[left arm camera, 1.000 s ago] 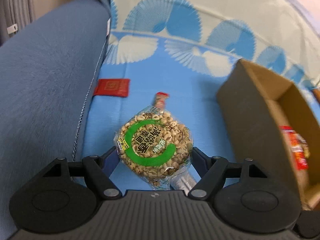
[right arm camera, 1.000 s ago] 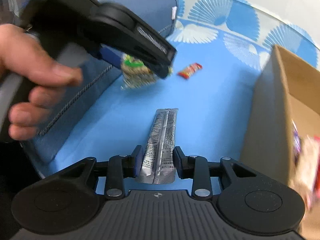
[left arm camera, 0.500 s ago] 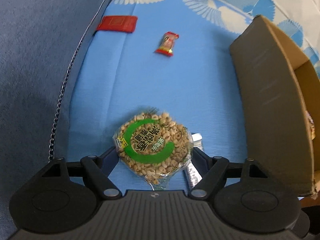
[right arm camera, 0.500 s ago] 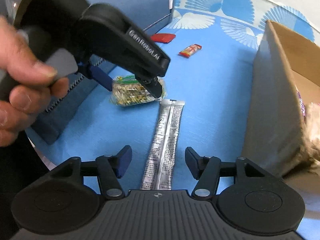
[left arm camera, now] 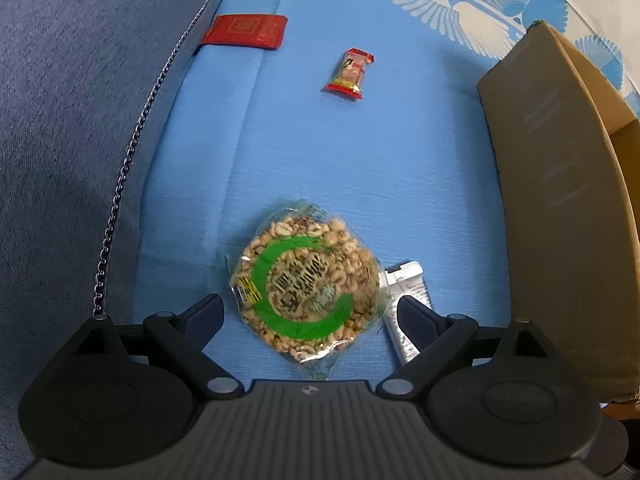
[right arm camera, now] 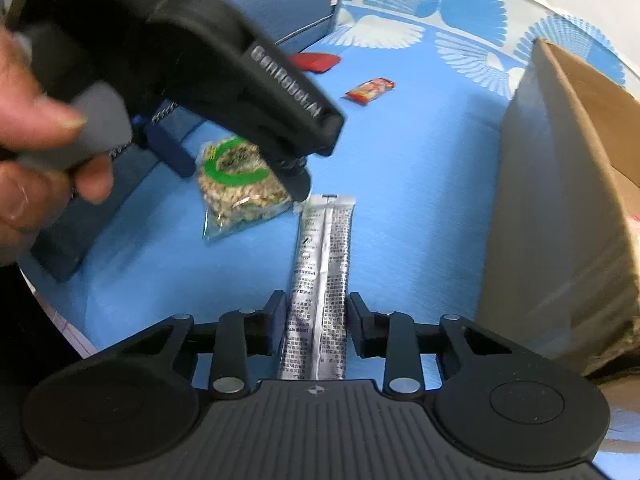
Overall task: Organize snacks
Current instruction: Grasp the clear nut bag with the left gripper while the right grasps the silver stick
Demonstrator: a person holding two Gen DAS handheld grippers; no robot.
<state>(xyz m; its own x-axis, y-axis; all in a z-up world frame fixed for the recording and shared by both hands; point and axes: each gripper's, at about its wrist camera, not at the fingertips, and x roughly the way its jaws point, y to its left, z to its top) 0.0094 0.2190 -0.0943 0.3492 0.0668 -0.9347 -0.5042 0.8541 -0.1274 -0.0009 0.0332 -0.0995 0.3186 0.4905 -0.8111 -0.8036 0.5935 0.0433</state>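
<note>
Left wrist view: the left gripper (left arm camera: 310, 312) has just been opening; its jaws stand wide of the round puffed-grain pack (left arm camera: 306, 294) lying between them on the blue sofa cover (left arm camera: 400, 168), unclamped. A red candy (left arm camera: 350, 74) and a red packet (left arm camera: 245, 31) lie farther off, outside the cardboard box (left arm camera: 560, 184).

Right wrist view: the right gripper (right arm camera: 317, 316) has just been closing around the silver stick sachet (right arm camera: 320, 280), pads at its edges; a firm clamp I cannot confirm. Judging by this, most sorting remains.

The puffed-grain pack (left arm camera: 304, 288) lies left of the foil stick (right arm camera: 320, 280), with the cardboard box (left arm camera: 560, 200) to their right.
</note>
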